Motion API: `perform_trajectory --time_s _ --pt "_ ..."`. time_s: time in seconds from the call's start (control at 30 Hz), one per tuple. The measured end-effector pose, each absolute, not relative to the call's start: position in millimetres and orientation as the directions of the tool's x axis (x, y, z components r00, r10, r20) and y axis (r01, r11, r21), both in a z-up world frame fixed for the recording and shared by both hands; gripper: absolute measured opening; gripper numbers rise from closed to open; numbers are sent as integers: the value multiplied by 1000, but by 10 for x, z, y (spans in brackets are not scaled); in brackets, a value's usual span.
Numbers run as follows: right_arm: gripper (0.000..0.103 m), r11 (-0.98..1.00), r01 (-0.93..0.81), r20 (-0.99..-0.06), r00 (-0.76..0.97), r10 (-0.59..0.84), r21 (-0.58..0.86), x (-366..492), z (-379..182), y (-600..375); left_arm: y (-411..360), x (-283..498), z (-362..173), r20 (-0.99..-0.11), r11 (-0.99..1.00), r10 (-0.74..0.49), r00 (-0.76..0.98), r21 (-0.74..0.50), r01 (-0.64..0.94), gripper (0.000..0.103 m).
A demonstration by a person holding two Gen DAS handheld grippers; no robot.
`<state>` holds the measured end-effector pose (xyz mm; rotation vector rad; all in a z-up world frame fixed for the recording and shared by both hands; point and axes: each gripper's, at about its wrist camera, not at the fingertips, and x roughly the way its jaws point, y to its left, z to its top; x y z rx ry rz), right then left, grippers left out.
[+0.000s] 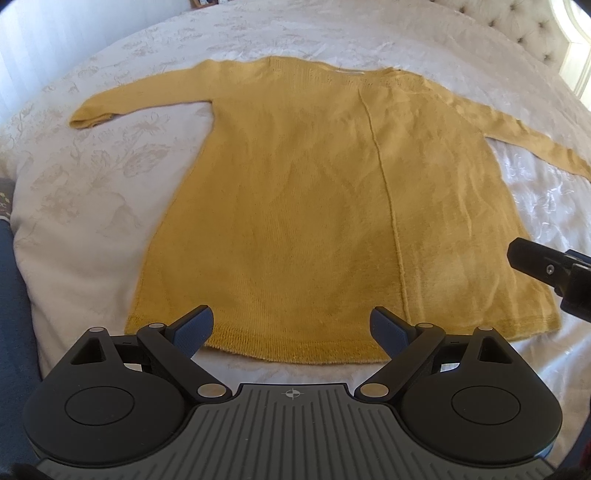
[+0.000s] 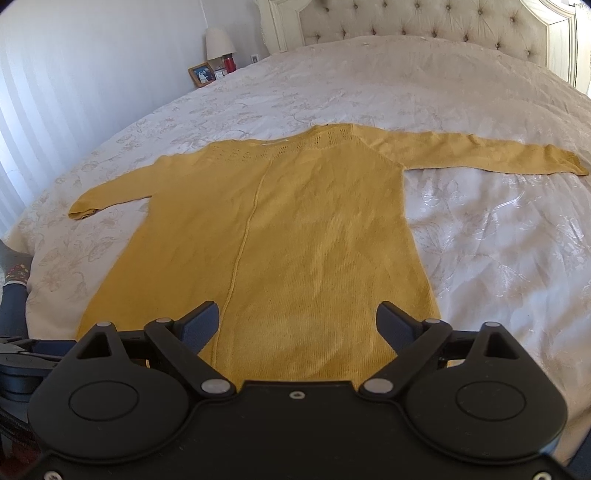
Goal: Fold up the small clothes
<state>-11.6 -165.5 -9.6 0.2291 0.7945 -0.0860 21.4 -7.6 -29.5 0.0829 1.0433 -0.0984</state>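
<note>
sweater (image 1: 314, 192): flat on the bed (image 1: 92, 192), sleeves out, so we can fold
left gripper (image 1: 291, 328): jaws spread over the hem
right gripper (image 2: 297, 325): spread too, probably nothing held

Wide open bedspread (image 2: 498, 240) on both sides of the yellow sweater (image 2: 295, 229), bare fabric to pass over. Beyond the collar, more clear bed up to the tufted headboard (image 2: 424, 29). The right hand-held gripper (image 1: 546, 269) pokes in over the sweater's right hem corner.
</note>
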Motion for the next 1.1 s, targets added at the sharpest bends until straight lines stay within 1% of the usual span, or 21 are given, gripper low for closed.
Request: perform_trajectory --time_s 0.17,0.23,0.3,0.37,0.4,0.5,0.63,0.77,0.87,0.93,1.0,1.1 --pt "96 971 174 -715 699 -2 167 49 -148 -1664 -18 364 -385 -868 994 -28 495 29 107 91" --pt "96 970 180 -712 702 -11 162 122 -177 -1675 25 456 -420 -867 994 -37 496 17 103 87" --pt "98 970 188 -709 705 -23 155 211 -210 -1687 87 564 -454 -865 995 -45 500 4 97 78" --pt "99 970 192 -705 709 -30 152 315 -249 -1698 171 690 -486 -858 996 -51 511 -7 87 71" --pt "100 969 193 -704 710 -32 151 362 -264 -1698 223 760 -500 -853 997 -50 519 -13 76 69" --pt "102 967 208 -701 712 -45 149 542 -332 -1710 416 1006 -524 -831 999 -38 556 -21 36 69" --pt "102 963 211 -706 707 -33 166 784 -437 -1742 721 1420 -521 -800 1000 3 600 -5 -13 69" --pt "102 960 208 -706 708 -14 189 983 -517 -1769 1122 1911 -473 -749 998 25 662 -25 -66 69" --pt "102 961 196 -704 710 -4 193 1116 -558 -1754 1407 2348 -457 -729 991 60 682 -40 -130 69" --pt "102 962 188 -702 712 4 196 1175 -575 -1738 1580 2628 -465 -721 984 60 690 -72 -161 69" --pt "102 963 182 -700 714 11 201 1225 -589 -1720 1696 2887 -510 -718 981 33 695 -109 -159 69" --pt "102 962 176 -698 716 22 211 1278 -596 -1711 1801 3202 -650 -746 979 17 666 -123 -163 69"
